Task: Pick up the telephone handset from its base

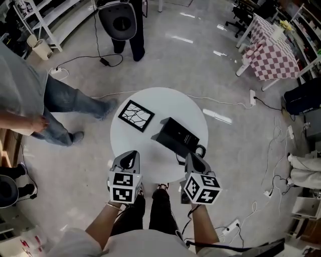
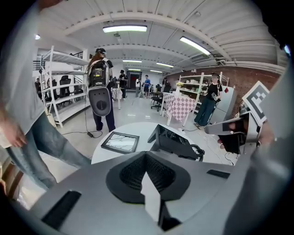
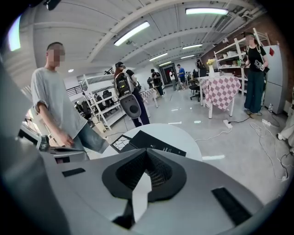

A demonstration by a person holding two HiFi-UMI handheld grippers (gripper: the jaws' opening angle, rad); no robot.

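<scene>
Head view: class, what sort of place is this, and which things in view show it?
Probably a lab or workshop hall: white shelving racks, power strips and cables trailing over the bare floor, a round table holding a telephone.

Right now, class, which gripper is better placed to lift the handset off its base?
Right, probably: the right gripper is beside the telephone and its coiled cord; the left gripper is nearer the picture frame. Both grippers' jaws are shut, empty.
</scene>
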